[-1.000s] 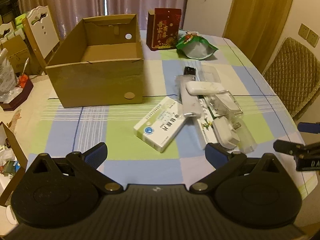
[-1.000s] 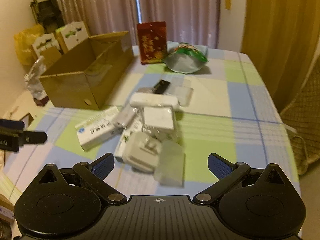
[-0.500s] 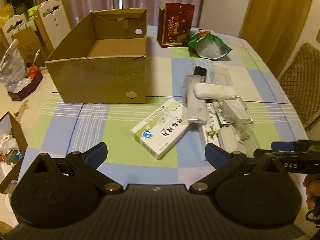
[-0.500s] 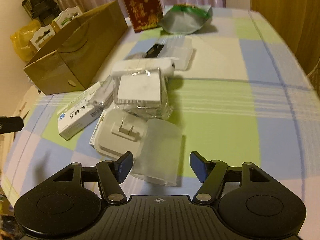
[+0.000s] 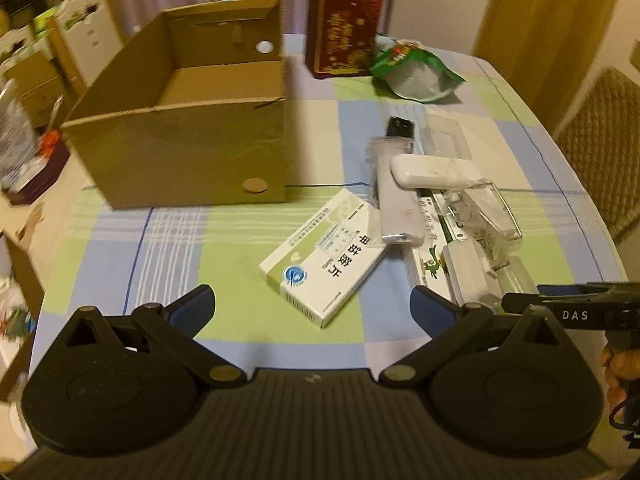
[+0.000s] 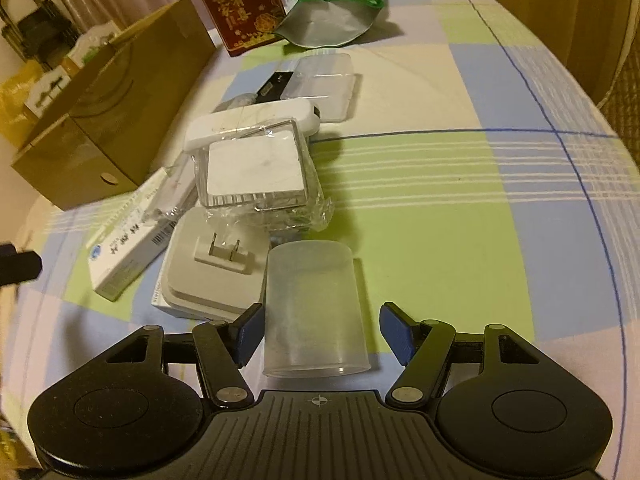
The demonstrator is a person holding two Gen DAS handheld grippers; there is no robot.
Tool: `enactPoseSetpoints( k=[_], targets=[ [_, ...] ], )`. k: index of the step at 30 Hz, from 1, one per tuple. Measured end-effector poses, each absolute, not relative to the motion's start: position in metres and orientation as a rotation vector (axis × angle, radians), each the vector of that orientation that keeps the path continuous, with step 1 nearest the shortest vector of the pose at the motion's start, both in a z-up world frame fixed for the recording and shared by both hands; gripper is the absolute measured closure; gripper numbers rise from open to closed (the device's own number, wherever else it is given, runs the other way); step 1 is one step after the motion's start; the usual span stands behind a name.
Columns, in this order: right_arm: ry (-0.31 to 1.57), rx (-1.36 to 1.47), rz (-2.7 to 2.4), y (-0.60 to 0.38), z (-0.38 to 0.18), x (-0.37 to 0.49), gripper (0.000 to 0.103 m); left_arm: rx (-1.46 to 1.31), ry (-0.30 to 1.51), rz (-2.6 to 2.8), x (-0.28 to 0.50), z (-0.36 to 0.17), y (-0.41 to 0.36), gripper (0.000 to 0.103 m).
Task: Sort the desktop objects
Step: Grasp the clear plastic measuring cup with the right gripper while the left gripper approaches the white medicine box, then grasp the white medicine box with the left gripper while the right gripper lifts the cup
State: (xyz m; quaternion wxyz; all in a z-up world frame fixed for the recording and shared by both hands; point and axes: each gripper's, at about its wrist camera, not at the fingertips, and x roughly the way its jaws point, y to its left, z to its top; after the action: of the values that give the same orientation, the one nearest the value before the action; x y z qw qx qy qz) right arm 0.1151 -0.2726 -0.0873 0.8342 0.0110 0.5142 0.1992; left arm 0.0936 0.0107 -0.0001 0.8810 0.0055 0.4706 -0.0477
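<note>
A heap of small objects lies on the checked tablecloth. My right gripper [image 6: 322,334] is open, its fingers on either side of a translucent plastic cup [image 6: 314,308] lying on its side; the left pad is near the cup wall, the right pad apart from it. Beside the cup lie a white plug adapter [image 6: 212,268], a clear case [image 6: 254,172] and a white-green medicine box [image 6: 128,244]. My left gripper [image 5: 312,306] is open and empty, just in front of the medicine box [image 5: 324,264]. An open cardboard box [image 5: 192,140] stands at the far left.
A red carton [image 5: 344,32] and a green-silver pouch [image 5: 412,76] stand at the back of the table. A white dongle [image 5: 432,172], a grey pouch [image 5: 396,208] and a black stick [image 5: 400,126] lie in the heap. Chairs stand by the table's right and left sides.
My right gripper has dropped low, moved forward to the cup and narrowed around it. My left gripper has moved slightly closer to the medicine box and stays open.
</note>
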Motion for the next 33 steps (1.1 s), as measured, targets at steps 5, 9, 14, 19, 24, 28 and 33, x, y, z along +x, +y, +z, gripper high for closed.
enactPoseSetpoints(
  k=[5,9,14,19,24,28,33],
  targets=[
    [1.080,-0.104,0.405,-0.257,-0.090,0.111,0.039,0.081,0.990,-0.186,0.108,-0.007,0.019,0.001],
    [1.077,-0.182,0.400,-0.250,-0.091,0.109,0.051,0.178,0.993,-0.244,0.115,-0.014,0.023,0.001],
    [1.079,-0.196,0.394,-0.256,-0.084,0.110,0.051,0.251,0.988,-0.313,0.125,-0.027,0.026,0.001],
    [1.081,-0.216,0.379,-0.266,-0.073,0.106,0.051,0.310,0.993,-0.390,0.140,-0.045,0.020,0.001],
    [1.082,-0.217,0.362,-0.274,-0.067,0.103,0.051,0.407,0.991,-0.495,0.153,-0.064,0.002,0.001],
    [1.084,-0.212,0.359,-0.277,-0.066,0.102,0.051,0.438,1.013,-0.539,0.164,-0.077,-0.007,0.010],
    [1.080,-0.200,0.361,-0.279,-0.065,0.104,0.051,0.427,1.059,-0.558,0.174,-0.087,-0.010,0.020]
  ],
)
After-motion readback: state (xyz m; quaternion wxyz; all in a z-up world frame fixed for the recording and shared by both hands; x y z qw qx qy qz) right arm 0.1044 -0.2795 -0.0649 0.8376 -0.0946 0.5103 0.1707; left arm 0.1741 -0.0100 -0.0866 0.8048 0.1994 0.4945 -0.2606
